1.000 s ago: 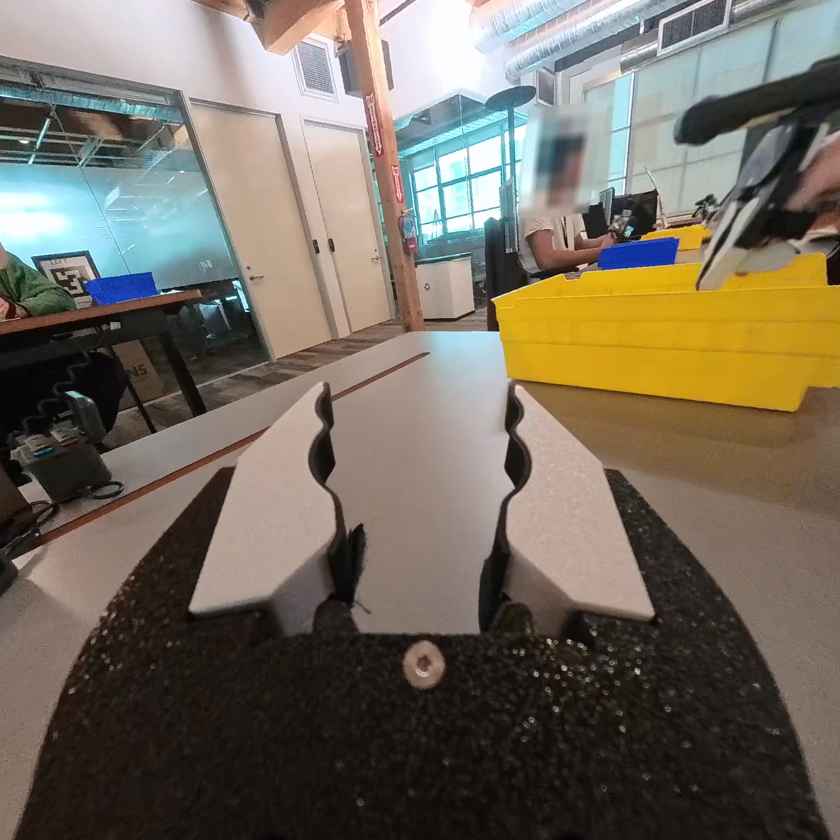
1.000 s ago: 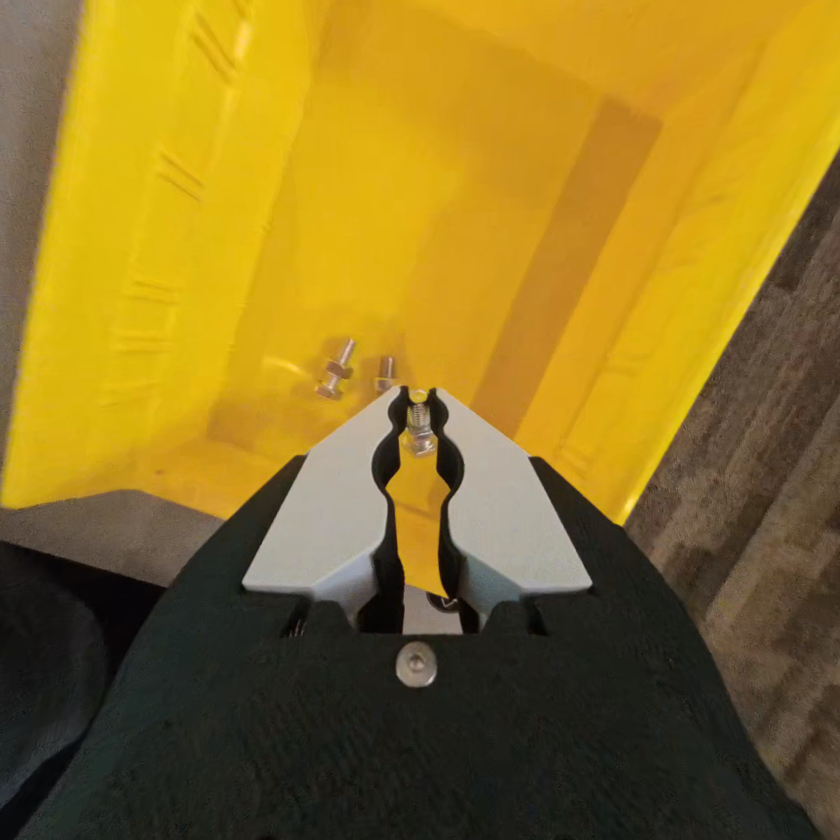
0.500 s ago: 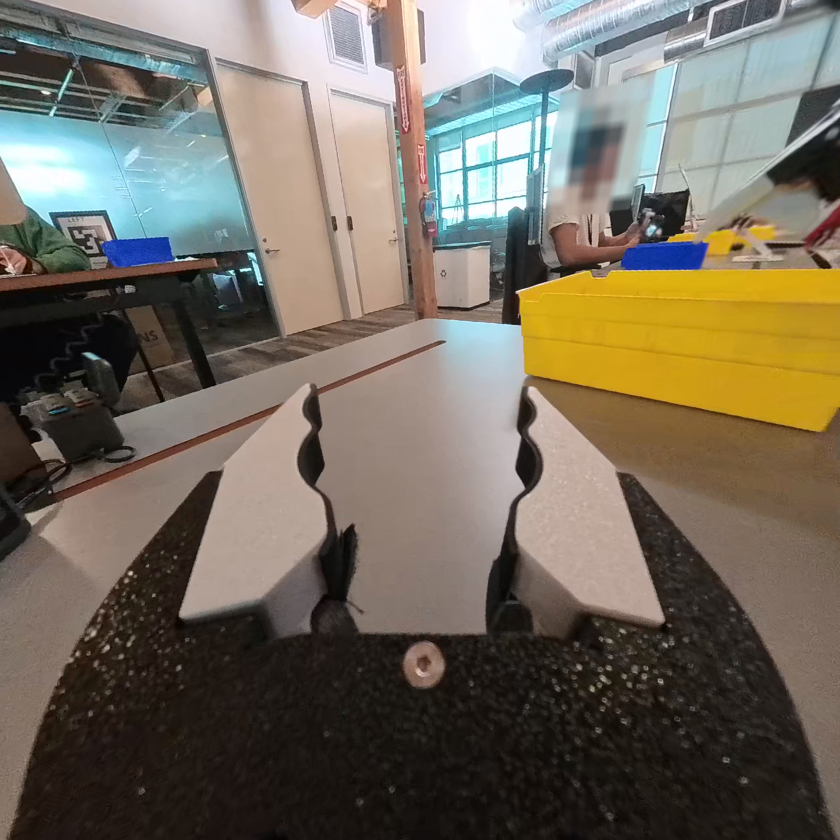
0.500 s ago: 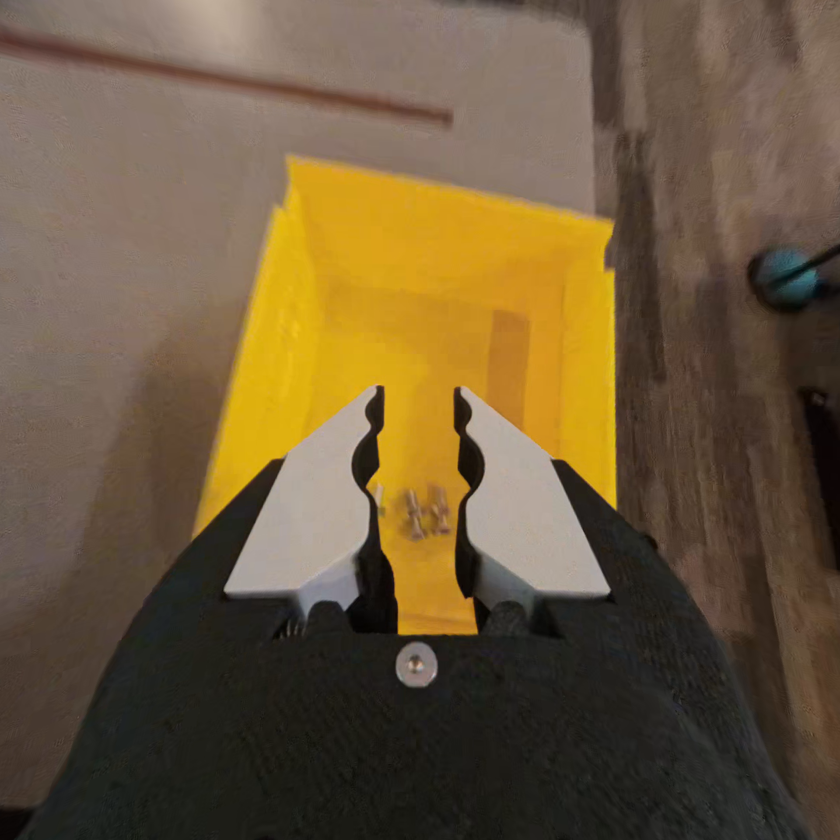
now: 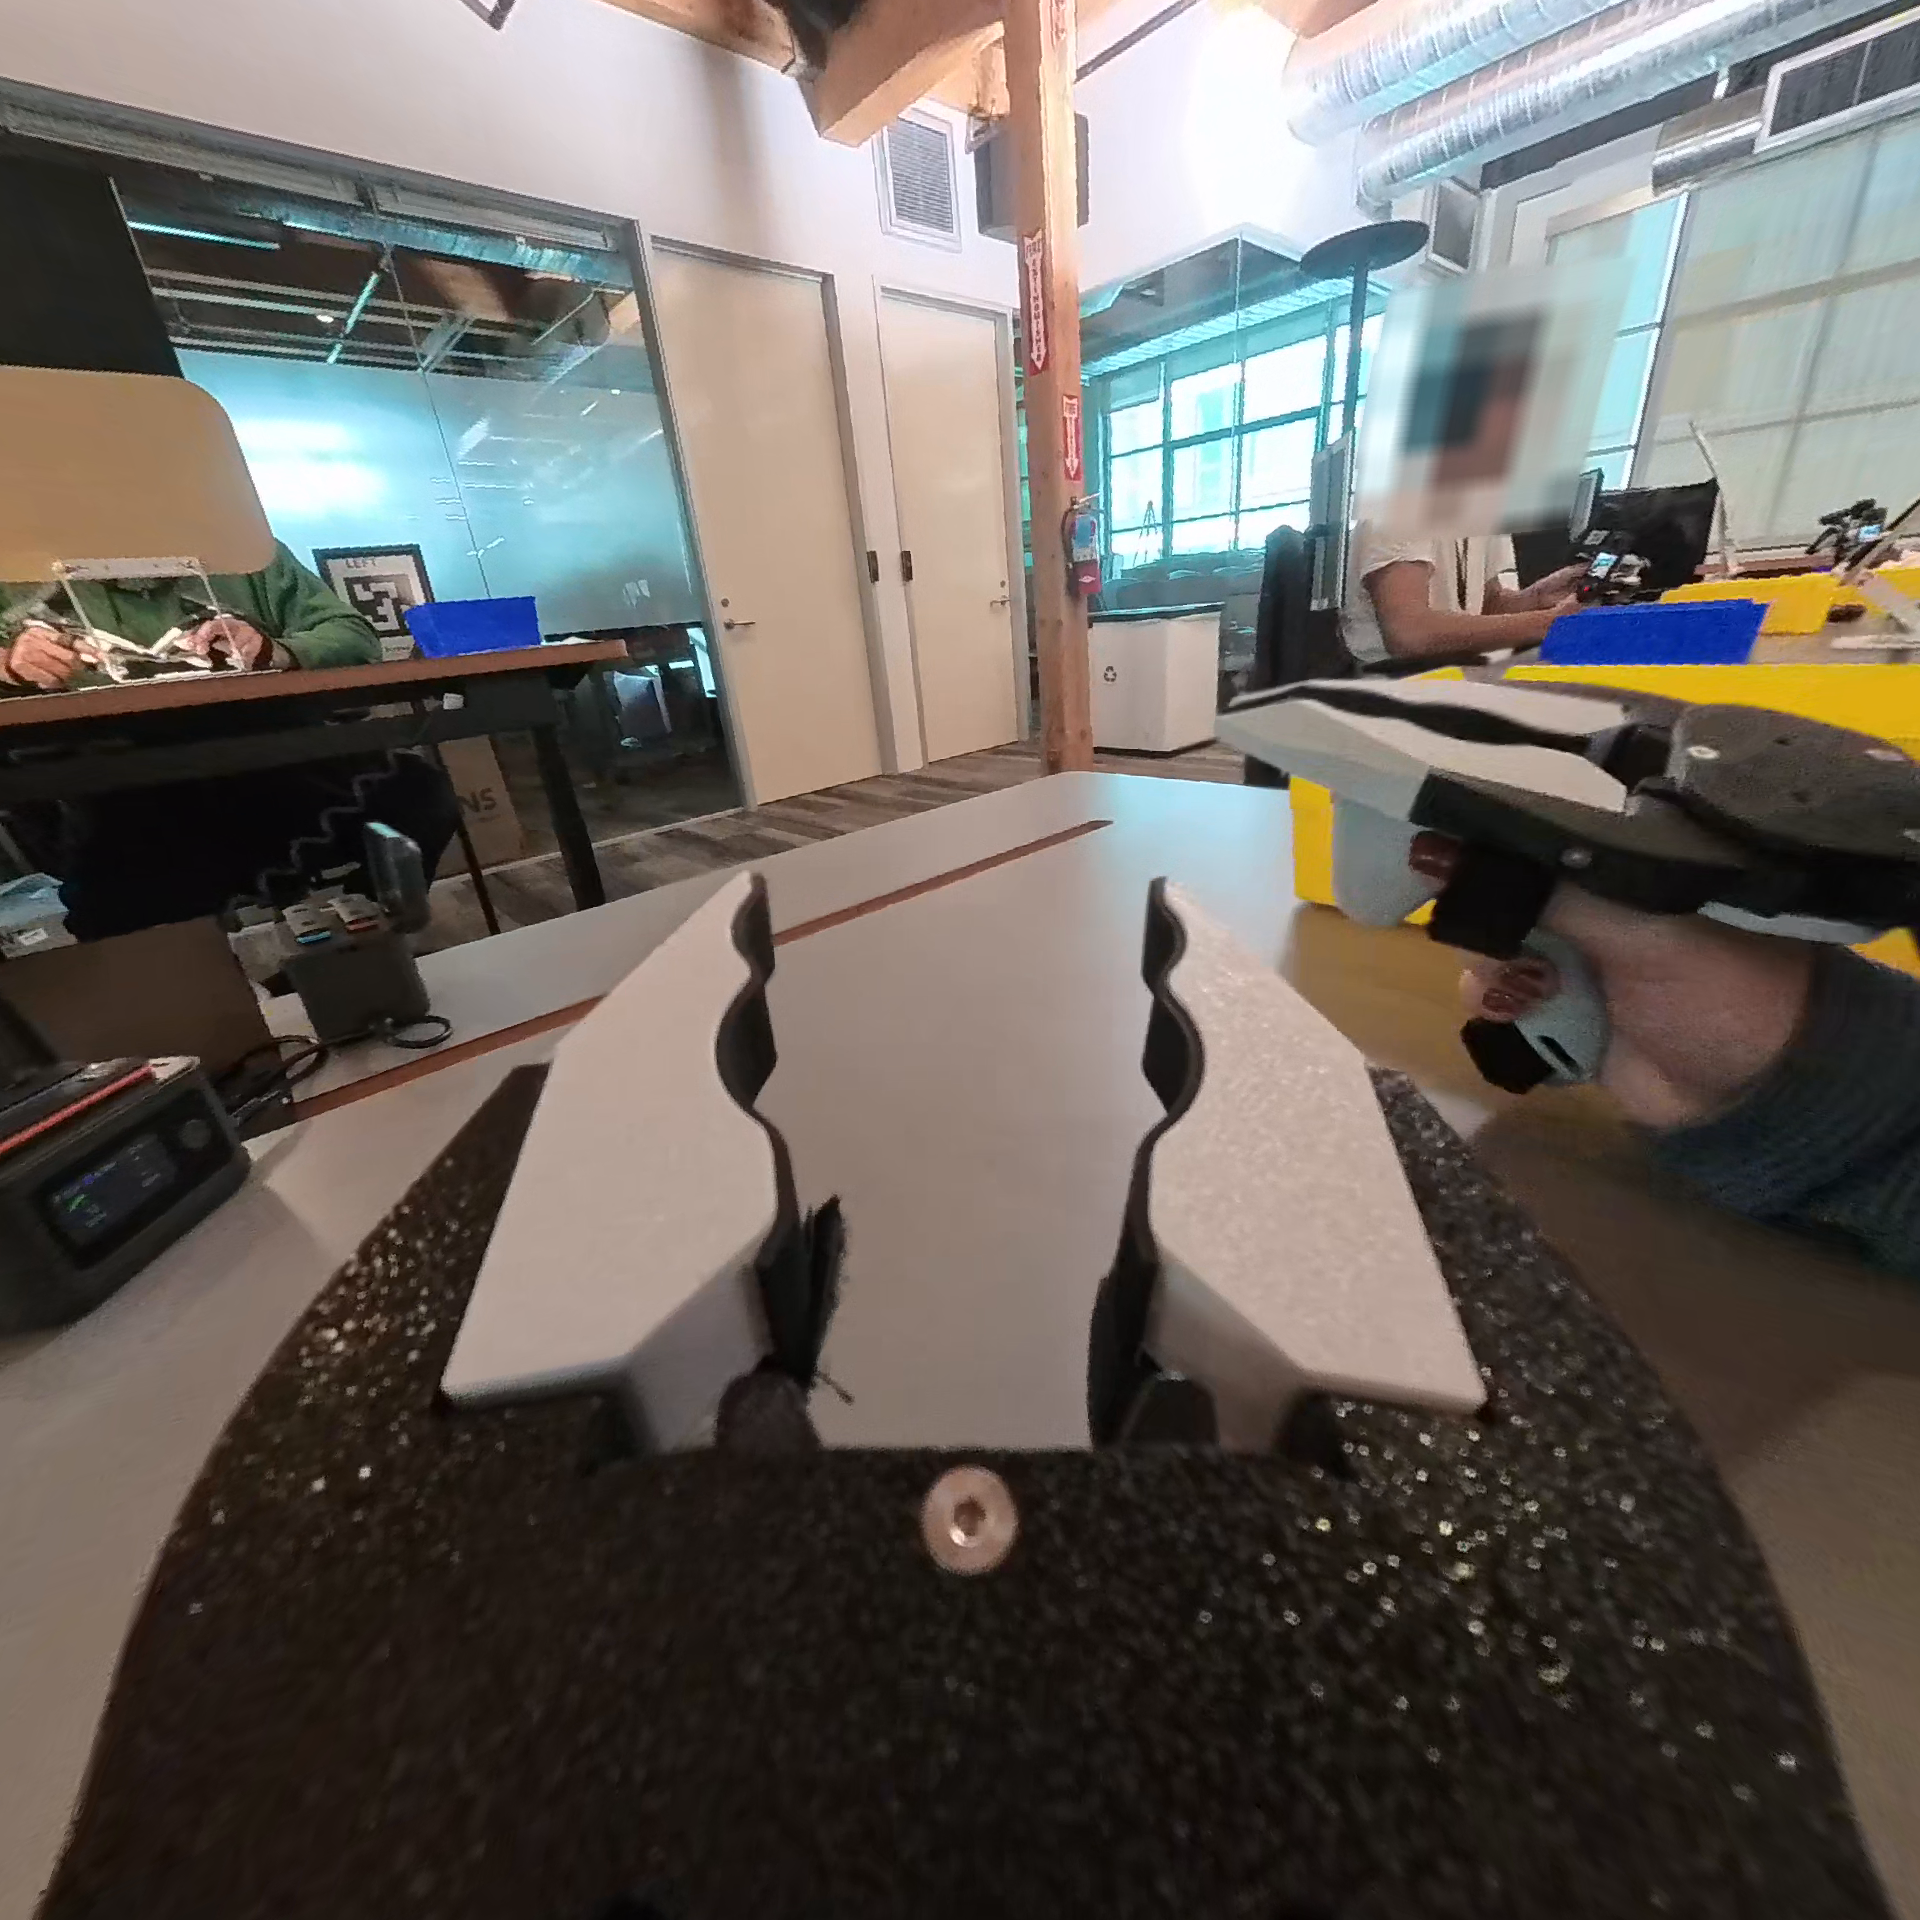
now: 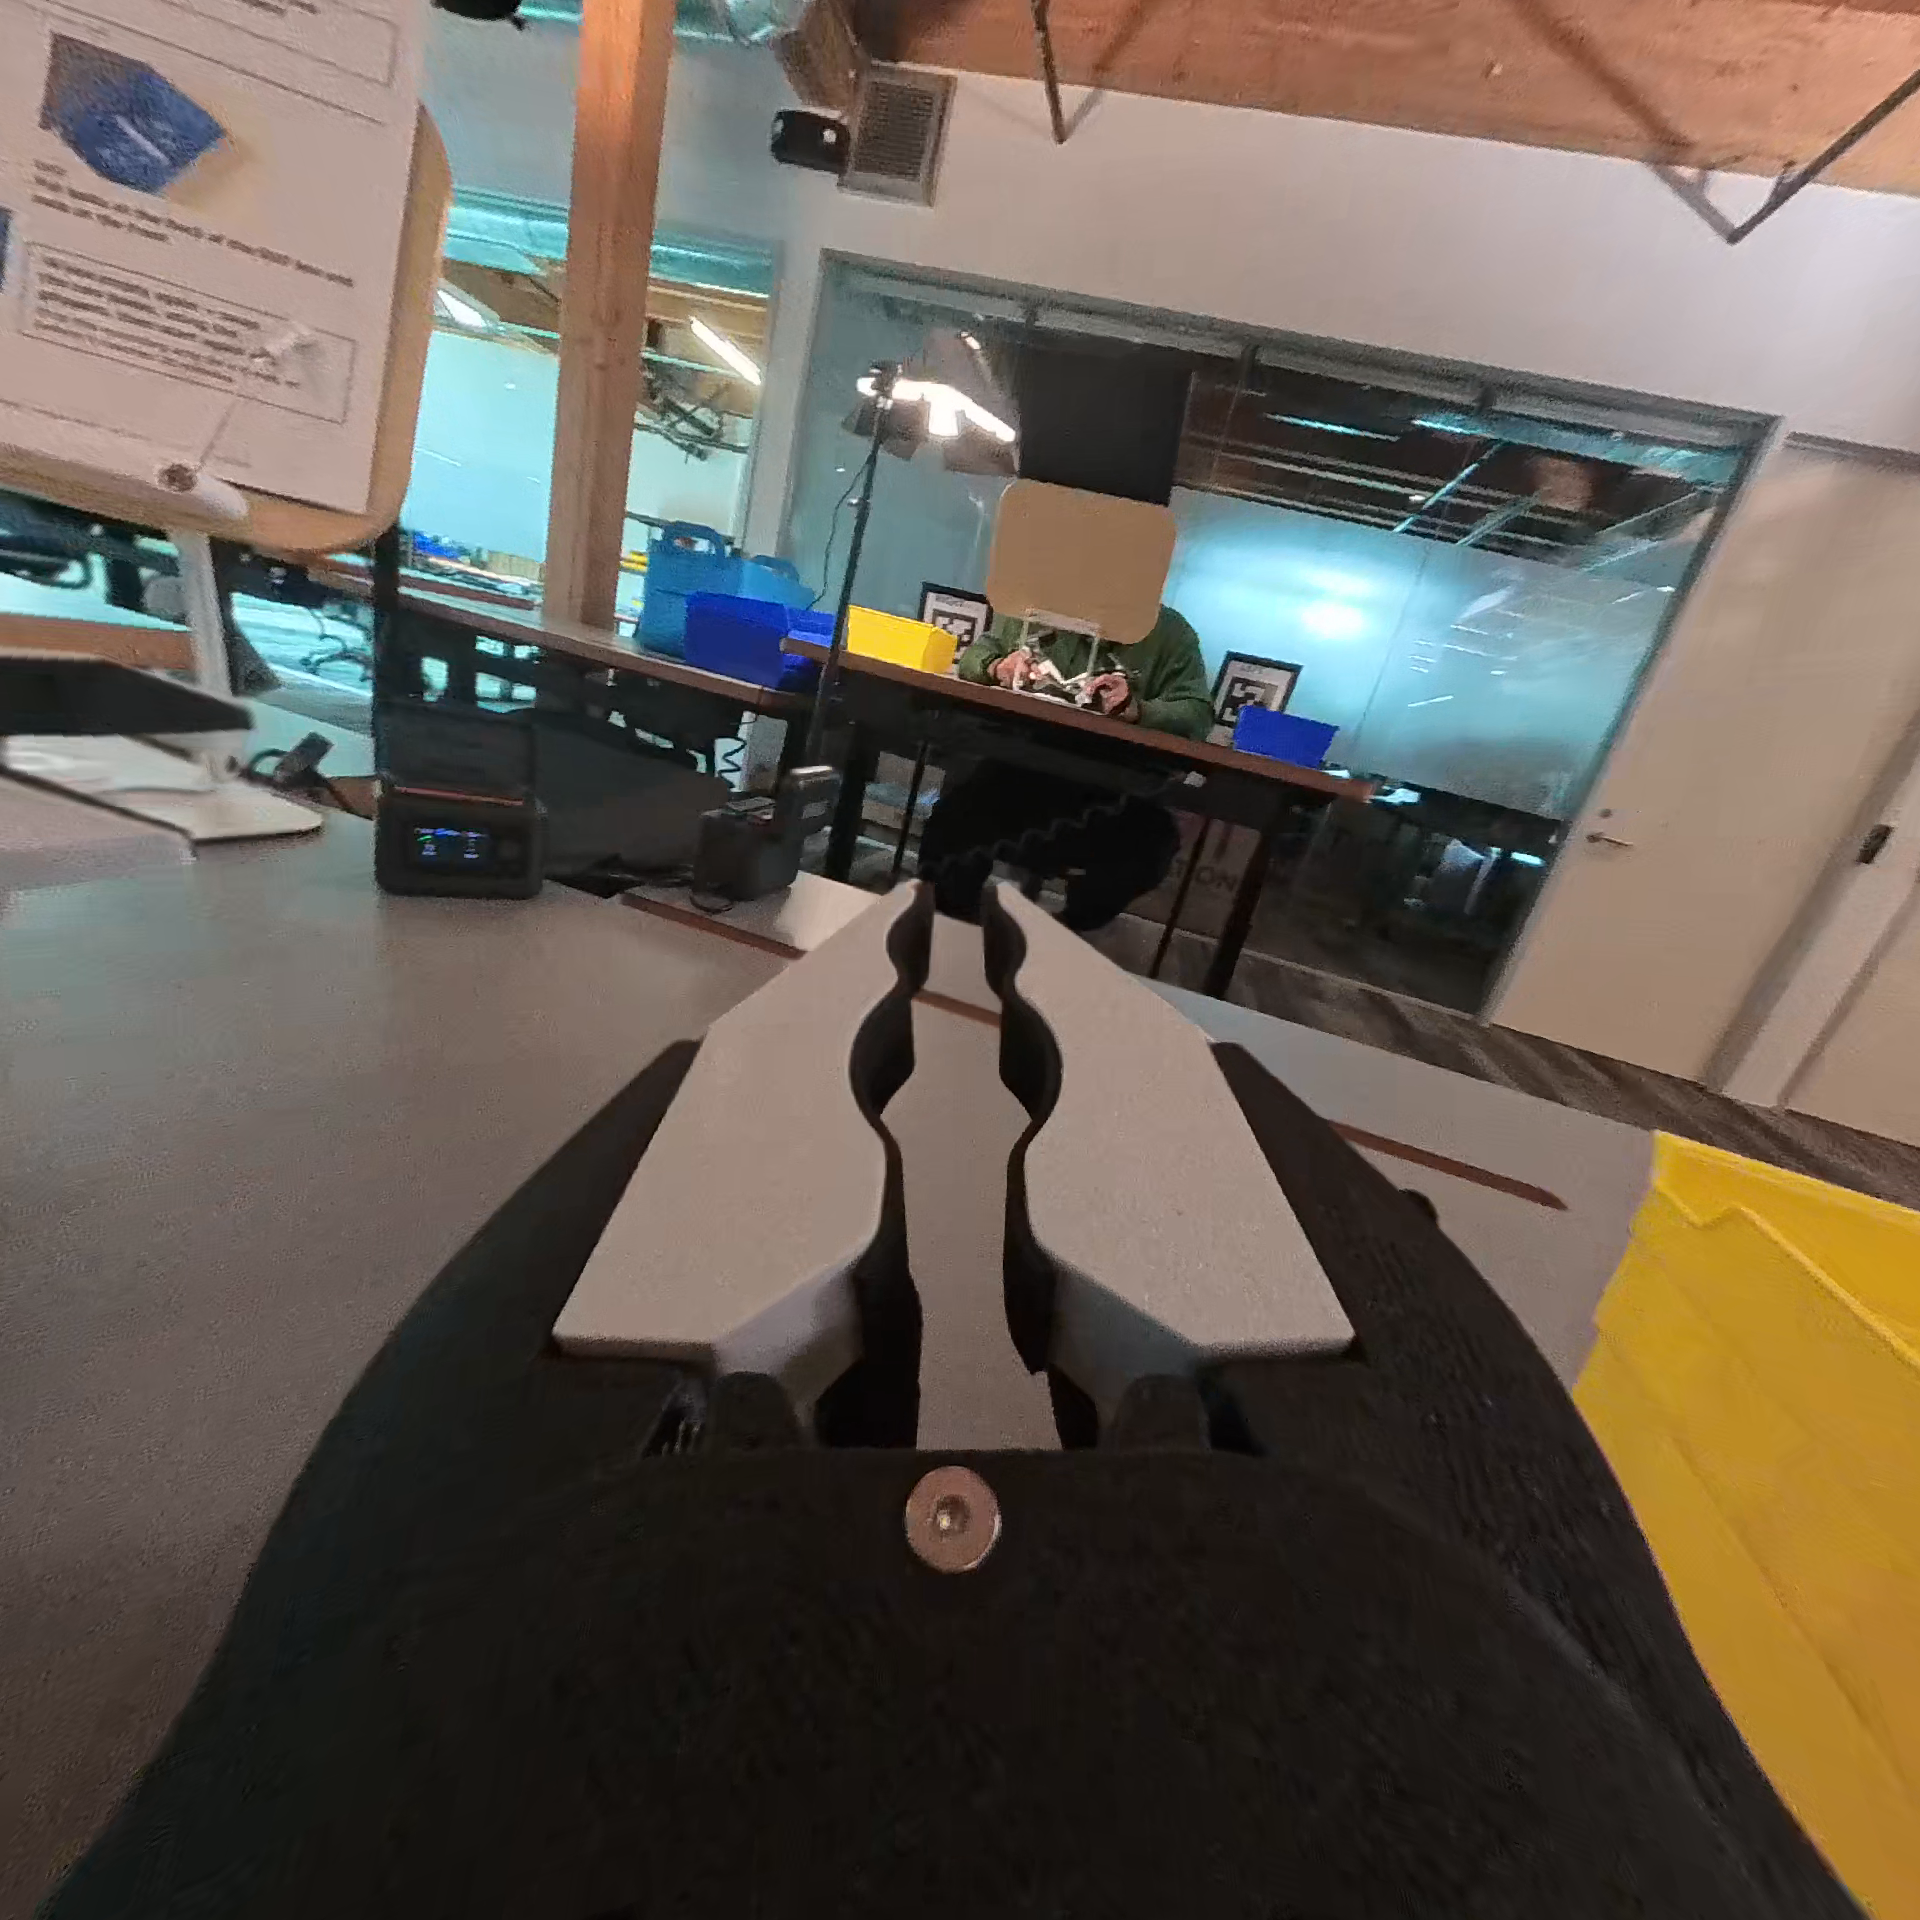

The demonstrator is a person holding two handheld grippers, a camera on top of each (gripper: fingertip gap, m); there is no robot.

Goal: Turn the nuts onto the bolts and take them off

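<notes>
grey table, empty hand-held grippers

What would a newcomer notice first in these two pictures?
First, the left gripper, wide open and empty over the grey table. To its right, a hand holds the right gripper in front of the yellow bin. In the right wrist view, that gripper's fingers stand slightly apart with nothing between them, the bin's yellow wall at the right edge.
</notes>
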